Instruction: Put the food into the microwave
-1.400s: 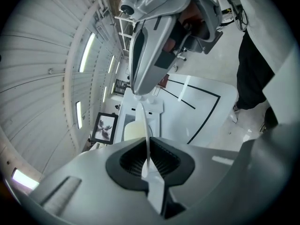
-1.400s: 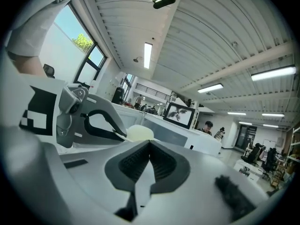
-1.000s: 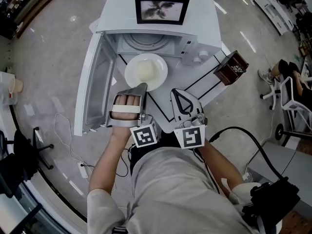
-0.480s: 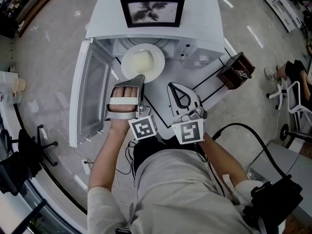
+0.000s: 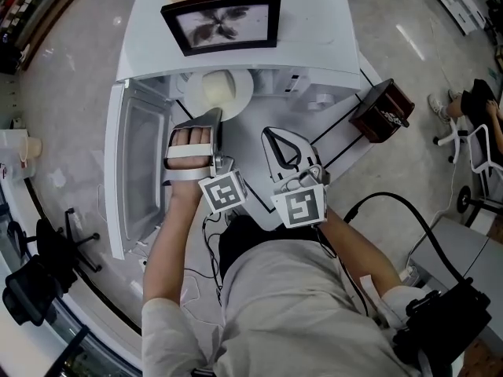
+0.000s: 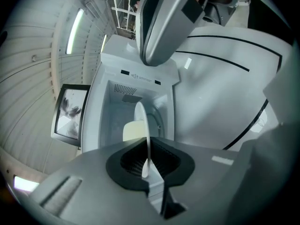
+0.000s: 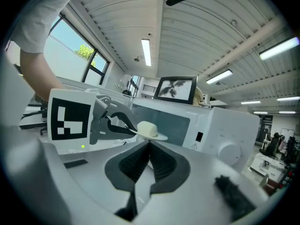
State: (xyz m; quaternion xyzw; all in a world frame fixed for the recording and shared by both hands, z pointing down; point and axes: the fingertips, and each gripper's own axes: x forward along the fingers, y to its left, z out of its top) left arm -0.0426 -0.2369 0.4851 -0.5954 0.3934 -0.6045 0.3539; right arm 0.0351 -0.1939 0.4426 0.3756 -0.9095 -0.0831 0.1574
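A white plate (image 5: 222,89) carrying a pale block of food (image 5: 219,86) sits half inside the open white microwave (image 5: 314,38). My left gripper (image 5: 214,117) is shut on the plate's near rim. In the left gripper view the plate (image 6: 142,125) shows edge-on between the jaws, with the food (image 6: 132,131) beside it and the cavity (image 6: 123,108) behind. My right gripper (image 5: 272,135) is to the right, over the table, shut and holding nothing. Its own view shows the plate (image 7: 156,136) and food (image 7: 147,128) beyond its closed jaws.
The microwave door (image 5: 134,173) hangs open to the left. A framed picture (image 5: 222,20) stands on top of the microwave. A dark brown box (image 5: 383,110) sits at the table's right corner. Black lines mark the white table (image 5: 346,136). A black chair (image 5: 35,285) stands at lower left.
Both grippers have moved forward toward the microwave. The plate went from in front of the opening to partly inside the cavity. The left grip on the rim is unchanged.
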